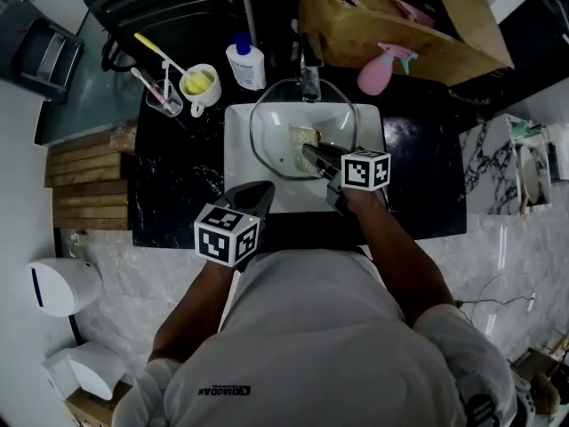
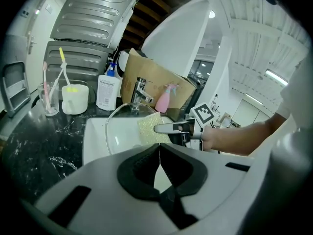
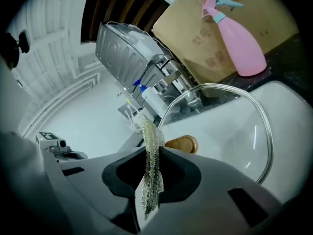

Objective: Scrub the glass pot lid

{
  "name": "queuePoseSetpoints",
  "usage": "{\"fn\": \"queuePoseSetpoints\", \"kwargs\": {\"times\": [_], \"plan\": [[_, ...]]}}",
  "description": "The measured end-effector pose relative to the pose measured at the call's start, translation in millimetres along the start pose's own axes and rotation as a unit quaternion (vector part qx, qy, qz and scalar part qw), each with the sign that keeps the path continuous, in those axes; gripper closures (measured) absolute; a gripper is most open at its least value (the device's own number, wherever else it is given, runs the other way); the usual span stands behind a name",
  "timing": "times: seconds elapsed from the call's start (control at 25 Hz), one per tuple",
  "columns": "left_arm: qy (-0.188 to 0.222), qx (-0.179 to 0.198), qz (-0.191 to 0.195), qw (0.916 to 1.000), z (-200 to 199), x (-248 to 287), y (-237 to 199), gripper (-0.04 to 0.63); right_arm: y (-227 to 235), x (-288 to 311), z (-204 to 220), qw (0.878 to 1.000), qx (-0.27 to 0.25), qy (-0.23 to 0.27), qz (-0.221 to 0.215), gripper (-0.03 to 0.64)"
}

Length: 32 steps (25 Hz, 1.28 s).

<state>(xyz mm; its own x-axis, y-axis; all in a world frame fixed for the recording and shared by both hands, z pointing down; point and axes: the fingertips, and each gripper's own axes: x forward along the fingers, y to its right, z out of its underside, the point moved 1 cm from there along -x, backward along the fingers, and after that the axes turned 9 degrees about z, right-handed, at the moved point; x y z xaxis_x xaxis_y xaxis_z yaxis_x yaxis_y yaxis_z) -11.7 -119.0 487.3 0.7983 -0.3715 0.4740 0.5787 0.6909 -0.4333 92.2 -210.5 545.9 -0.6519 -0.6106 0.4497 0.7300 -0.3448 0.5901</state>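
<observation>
The glass pot lid (image 1: 267,160) stands tilted in the white sink (image 1: 238,176), its metal rim (image 3: 260,112) arcing over the basin and its brown knob (image 3: 182,143) showing through the glass. My right gripper (image 1: 308,150) is shut on a yellowish scrub pad (image 1: 303,138), which it holds against the lid's face; the pad (image 3: 151,173) hangs edge-on between the jaws. My left gripper (image 1: 264,189) hovers at the sink's front edge, shut with nothing between its jaws (image 2: 159,150). From the left gripper view, the pad (image 2: 148,128) and the right gripper (image 2: 171,128) sit just beyond the lid (image 2: 113,126).
Behind the sink are a faucet (image 1: 308,78), a white soap bottle (image 1: 246,63), a cup with a yellow toothbrush (image 1: 201,85), a glass of toothbrushes (image 1: 165,99), a pink spray bottle (image 1: 382,69) and a cardboard box (image 1: 400,20). Black marble counter (image 1: 178,185) flanks the basin.
</observation>
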Motion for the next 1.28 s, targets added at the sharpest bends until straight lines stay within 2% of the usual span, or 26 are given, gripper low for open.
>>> {"fn": "queuePoseSetpoints", "kwargs": {"times": [0.32, 0.92, 1.28], "plan": [[-0.001, -0.003, 0.000, 1.0000, -1, 7, 2, 0.580, 34, -9, -4, 0.999, 0.022, 0.015, 0.040, 0.529], [0.001, 0.000, 0.006, 1.0000, -4, 15, 7, 0.580, 47, -25, -15, 0.997, -0.014, 0.025, 0.075, 0.529], [0.000, 0.000, 0.008, 1.0000, -2, 14, 8, 0.580, 54, -33, -18, 0.995, -0.017, 0.033, 0.090, 0.529]]}}
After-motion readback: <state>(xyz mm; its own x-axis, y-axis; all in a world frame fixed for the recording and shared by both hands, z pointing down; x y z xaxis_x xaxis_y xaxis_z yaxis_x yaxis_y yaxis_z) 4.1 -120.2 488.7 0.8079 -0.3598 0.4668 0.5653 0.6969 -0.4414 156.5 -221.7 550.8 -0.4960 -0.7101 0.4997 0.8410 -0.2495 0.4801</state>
